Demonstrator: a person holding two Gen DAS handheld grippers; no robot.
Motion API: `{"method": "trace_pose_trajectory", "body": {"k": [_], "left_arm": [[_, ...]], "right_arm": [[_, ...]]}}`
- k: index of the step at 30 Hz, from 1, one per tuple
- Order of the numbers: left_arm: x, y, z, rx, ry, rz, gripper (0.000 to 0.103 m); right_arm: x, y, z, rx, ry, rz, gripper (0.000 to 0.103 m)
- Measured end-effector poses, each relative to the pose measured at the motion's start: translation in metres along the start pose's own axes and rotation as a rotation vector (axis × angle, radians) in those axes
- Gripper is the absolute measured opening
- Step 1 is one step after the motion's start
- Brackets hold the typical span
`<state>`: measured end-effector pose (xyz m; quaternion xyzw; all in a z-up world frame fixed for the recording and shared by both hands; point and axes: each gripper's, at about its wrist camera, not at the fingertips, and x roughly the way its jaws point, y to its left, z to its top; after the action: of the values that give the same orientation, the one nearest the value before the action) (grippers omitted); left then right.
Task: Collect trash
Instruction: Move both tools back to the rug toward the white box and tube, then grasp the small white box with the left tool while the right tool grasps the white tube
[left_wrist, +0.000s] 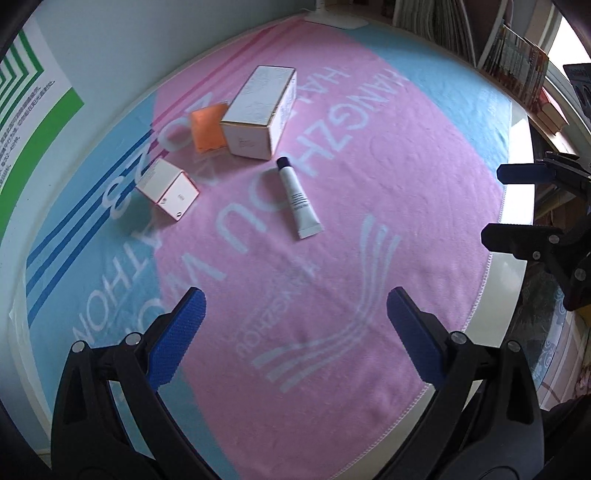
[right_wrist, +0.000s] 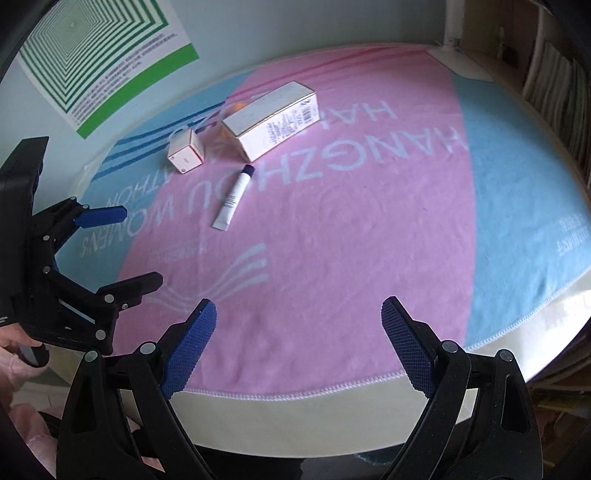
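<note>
On a pink and blue towel (left_wrist: 332, 221) lie a long white box (left_wrist: 258, 110), a small white box (left_wrist: 168, 194), an orange packet (left_wrist: 207, 127) and a white tube with a dark cap (left_wrist: 298, 199). In the right wrist view I see the long box (right_wrist: 273, 120), the small box (right_wrist: 184, 151) and the tube (right_wrist: 233, 197); the orange packet (right_wrist: 236, 107) is mostly hidden behind the long box. My left gripper (left_wrist: 295, 314) is open and empty, well short of the items. My right gripper (right_wrist: 299, 325) is open and empty near the towel's front edge.
The towel covers a cream table (right_wrist: 295, 424). A green-striped poster (right_wrist: 96, 48) hangs on the wall behind. Bookshelves (left_wrist: 517, 55) stand to the right. The right gripper shows at the right edge of the left wrist view (left_wrist: 509, 203), and the left gripper shows at the left of the right wrist view (right_wrist: 140, 247).
</note>
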<state>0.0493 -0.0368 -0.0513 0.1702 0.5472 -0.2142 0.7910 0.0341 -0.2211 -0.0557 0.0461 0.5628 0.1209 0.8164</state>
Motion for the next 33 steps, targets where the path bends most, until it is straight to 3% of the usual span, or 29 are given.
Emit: {"method": "trace_pose_trajectory", "body": {"k": [13, 33], "left_arm": [[0.019, 0.070, 0.006, -0.076, 0.011, 0.010, 0.096], [0.069, 0.113, 0.039, -0.005, 0.048, -0.049, 0.096]], "right_arm": [[0.048, 0.046, 0.042, -0.072, 0.074, 0.026, 0.090], [0.109, 0.073, 0.084, -0.056, 0.135, -0.009, 0.090]]}}
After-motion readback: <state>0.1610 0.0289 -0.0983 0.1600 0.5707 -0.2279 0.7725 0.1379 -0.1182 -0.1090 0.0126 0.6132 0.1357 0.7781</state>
